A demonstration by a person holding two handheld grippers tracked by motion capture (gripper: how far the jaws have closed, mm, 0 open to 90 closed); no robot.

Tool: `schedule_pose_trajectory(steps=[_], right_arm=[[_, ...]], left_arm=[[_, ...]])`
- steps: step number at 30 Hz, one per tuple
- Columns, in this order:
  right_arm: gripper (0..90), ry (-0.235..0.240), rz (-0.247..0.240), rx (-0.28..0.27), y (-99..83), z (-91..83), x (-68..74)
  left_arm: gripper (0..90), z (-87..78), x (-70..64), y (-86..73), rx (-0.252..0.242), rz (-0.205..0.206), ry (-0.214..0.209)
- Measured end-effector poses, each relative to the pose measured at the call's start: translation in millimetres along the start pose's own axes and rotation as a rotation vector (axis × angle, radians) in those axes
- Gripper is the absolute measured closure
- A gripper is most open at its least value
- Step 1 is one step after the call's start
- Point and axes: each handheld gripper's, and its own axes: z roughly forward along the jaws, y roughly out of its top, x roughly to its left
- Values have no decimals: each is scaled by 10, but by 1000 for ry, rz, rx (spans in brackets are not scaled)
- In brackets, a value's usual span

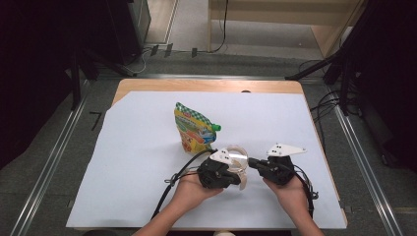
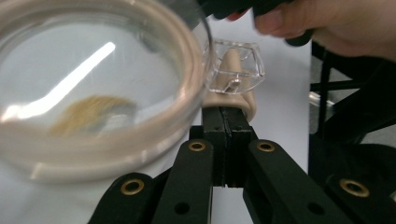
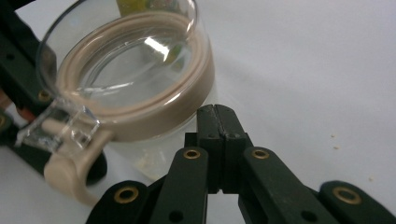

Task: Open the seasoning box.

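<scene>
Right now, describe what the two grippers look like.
The left gripper and right gripper are both black, each topped by a pale three-cornered plate with dark dots. The jaws' black link arms carry brass-ringed pivots. Black cables trail back past bare forearms; no sleeves.

The clear jar (image 1: 240,162) wears a beige seal ring, and the pouch (image 1: 193,129) shows green checks over orange.

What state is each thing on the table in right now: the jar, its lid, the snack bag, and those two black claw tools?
Glass jar: upright, lid on.
Lid: seated on the jar, clear tab over its beige clasp.
Beige clasp: pinched between the left jaws.
Left gripper: shut on the clasp.
Right gripper: jaws shut, beside the jar, holding nothing.
Snack pouch: standing, green cap on.
</scene>
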Motion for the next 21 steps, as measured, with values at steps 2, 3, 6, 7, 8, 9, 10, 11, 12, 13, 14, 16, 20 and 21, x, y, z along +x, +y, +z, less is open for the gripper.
schedule_pose_trajectory(steps=[2,3,6,7,8,9,10,11,12,13,14,16,20,21], right_arm=[[900,-3,0,0,0,5,-15],[900,-3,0,0,0,5,-15],[900,3,9,-2,-10,-13,-34],[900,10,13,-3,-20,-60,-22],[900,12,11,-3,-25,-78,-12],[900,13,11,3,-34,-108,13],[900,17,10,5,-47,-137,37],[900,17,10,5,-47,-137,37],[900,19,8,6,-62,-166,63],[900,19,4,11,-97,-239,116],[900,19,8,11,-106,-265,132],[900,29,7,8,-127,-326,173],[900,41,2,17,-187,-369,249],[900,48,-2,25,-219,-379,318]], left_arm=[[900,-1,-1,2,7,-1,-3],[900,-1,-1,2,7,-1,-3],[900,-77,38,-12,7,-25,-18],[899,-147,48,-20,13,-29,-19],[892,-183,49,-27,11,-31,-21],[888,-222,51,-32,12,-30,-18],[883,-259,55,-36,14,-29,-17],[870,-259,55,-36,14,-29,-17],[870,-304,61,-40,21,-23,-12],[826,-352,67,-50,20,-9,-17],[797,-372,66,-57,20,-1,-16],[760,-411,62,-67,26,7,1],[711,-494,72,-73,15,4,15],[693,-525,92,-77,6,1,10]])
